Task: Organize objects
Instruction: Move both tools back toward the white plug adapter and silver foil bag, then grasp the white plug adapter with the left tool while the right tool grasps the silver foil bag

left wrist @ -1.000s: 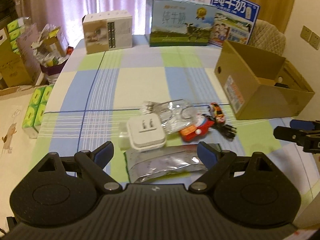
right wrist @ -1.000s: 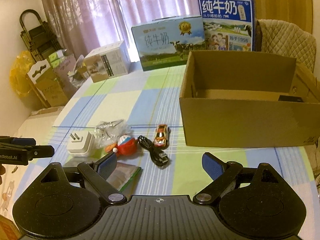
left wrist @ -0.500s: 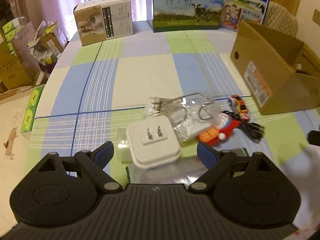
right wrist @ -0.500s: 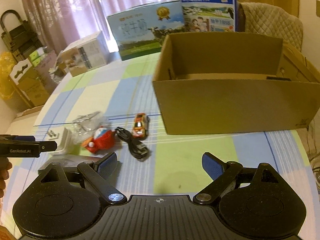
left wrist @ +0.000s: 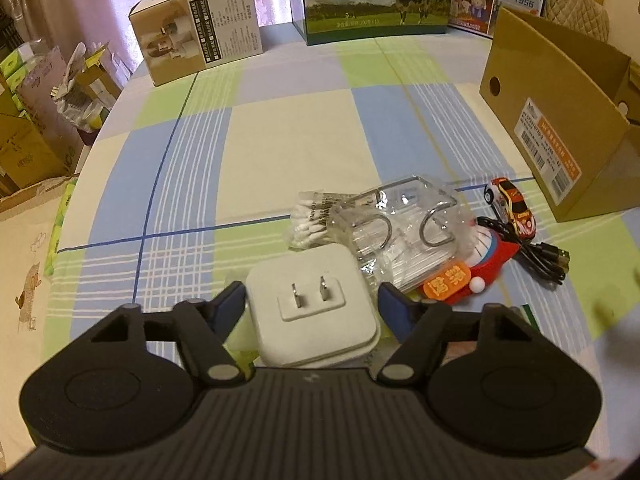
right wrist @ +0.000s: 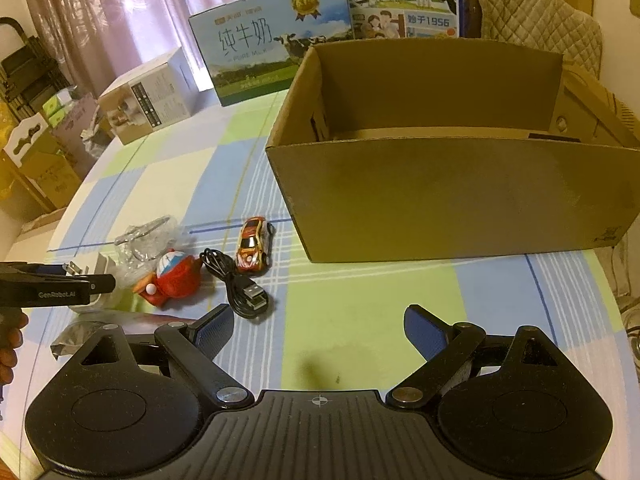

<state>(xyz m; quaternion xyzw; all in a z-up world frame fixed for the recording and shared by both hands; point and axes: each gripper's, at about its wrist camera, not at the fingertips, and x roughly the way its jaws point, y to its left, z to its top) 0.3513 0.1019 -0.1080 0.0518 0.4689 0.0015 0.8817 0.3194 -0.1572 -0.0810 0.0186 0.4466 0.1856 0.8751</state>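
Left gripper (left wrist: 310, 304) stood low over the bench (left wrist: 288, 140), fingers spread to either side of the white plug adapter (left wrist: 314, 308); no contact with its sides could be confirmed. The adapter lay prongs up on a silver foil packet (right wrist: 80, 330), mostly hidden. Right gripper (right wrist: 318, 326) hovered over bare cloth, fingers spread and holding nothing.

Just beyond the adapter lay the remaining loose items, bunched together: a pack of cotton swabs (left wrist: 308, 222), a clear plastic packet with wire hooks (left wrist: 394, 226), a red and blue toy figure (right wrist: 174, 276), a coiled black cable (right wrist: 236, 284) and a toy car (right wrist: 252, 244).

Farther right stood the open cardboard box (right wrist: 452, 204), the probable destination. Only a dark object (right wrist: 554, 137) at its far edge showed inside; the floor was mostly hidden.

Assessment: the task was at an early stage. Every visible loose item remained on the bench; first pick appeared imminent, the adapter being the likely object.
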